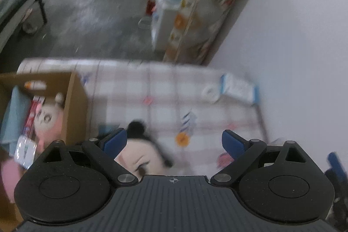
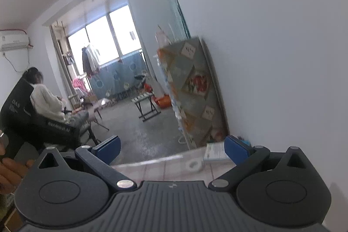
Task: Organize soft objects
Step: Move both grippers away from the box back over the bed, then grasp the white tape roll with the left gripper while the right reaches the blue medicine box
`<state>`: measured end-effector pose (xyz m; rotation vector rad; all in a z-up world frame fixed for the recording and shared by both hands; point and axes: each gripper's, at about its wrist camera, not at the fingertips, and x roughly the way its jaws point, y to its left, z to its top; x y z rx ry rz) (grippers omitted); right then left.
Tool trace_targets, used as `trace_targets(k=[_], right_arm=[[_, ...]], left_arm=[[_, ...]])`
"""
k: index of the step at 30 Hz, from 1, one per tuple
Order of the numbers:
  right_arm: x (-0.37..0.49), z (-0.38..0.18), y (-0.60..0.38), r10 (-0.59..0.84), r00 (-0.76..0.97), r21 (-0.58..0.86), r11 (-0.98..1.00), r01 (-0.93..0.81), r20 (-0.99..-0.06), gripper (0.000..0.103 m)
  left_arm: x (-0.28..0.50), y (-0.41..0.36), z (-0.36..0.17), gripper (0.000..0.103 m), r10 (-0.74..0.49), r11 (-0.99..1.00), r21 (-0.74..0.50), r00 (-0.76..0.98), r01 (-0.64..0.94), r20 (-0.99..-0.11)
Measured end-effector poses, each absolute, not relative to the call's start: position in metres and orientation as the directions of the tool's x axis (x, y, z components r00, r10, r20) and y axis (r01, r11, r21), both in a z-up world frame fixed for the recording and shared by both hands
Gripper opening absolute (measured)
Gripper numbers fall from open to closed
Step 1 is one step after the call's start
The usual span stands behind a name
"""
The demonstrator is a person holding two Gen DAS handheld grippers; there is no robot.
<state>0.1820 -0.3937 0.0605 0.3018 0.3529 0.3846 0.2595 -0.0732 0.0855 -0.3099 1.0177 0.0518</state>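
Reaching step: left tool spread wide, empty, above plush doll at 6 o'clock; right tool likewise agape, idle. Next: descend, pinch doll, carry to cardboard box at 9 o'clock.

Checked tablecloth under cardboard box, plush doll, tape roll.

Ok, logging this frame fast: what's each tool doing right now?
Left tool: open, holding nothing, above the plush doll.
Right tool: open, holding nothing.

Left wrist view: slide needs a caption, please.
Open left gripper above a plush doll, beside a cardboard box.
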Motion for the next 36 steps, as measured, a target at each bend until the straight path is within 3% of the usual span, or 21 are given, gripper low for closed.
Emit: trace_targets(k=[4, 8, 16, 21, 27, 31, 36], right_arm=[[0.191, 0.091, -0.385, 0.388, 0.886, 0.279, 0.906, -0.318, -0.252, 0.064], [0.223, 0.103, -0.373, 0.364, 0.887, 0.226, 0.925, -0.307, -0.285, 0.064], [0.321, 0.047, -0.359, 0.312, 0.818, 0.209, 0.948, -0.239, -0.482, 0.064], [0.36, 0.01, -0.364, 0.312, 0.783, 0.245, 0.947, -0.21, -0.538, 0.064], [0.383, -0.018, -0.363, 0.313, 0.762, 0.238, 0.948, -0.212, -0.567, 0.064], [0.388, -0.027, -0.363, 0.32, 0.757, 0.249, 0.945, -0.213, -0.569, 0.064], [0.389, -0.028, -0.363, 0.317, 0.761, 0.24, 0.947, -0.215, -0.566, 0.064]], left_arm=[[0.267, -0.084, 0.121, 0.098, -0.119, 0.95, -0.273, 0.63, -0.153, -0.767], [0.293, -0.095, 0.111, 0.099, -0.11, 0.95, -0.277, 0.676, -0.144, -0.729], [0.386, -0.099, -0.006, 0.096, -0.101, 0.955, -0.231, 0.524, -0.189, -0.846], [0.442, -0.111, -0.078, 0.094, -0.169, 0.947, -0.263, 0.412, -0.183, -0.895], [0.467, -0.14, -0.103, 0.094, -0.227, 0.954, -0.287, 0.408, -0.091, -0.884], [0.471, -0.154, -0.114, 0.091, -0.187, 0.972, -0.227, 0.398, -0.054, -0.898], [0.471, -0.163, -0.113, 0.08, -0.144, 0.986, -0.168, 0.417, -0.02, -0.897]])
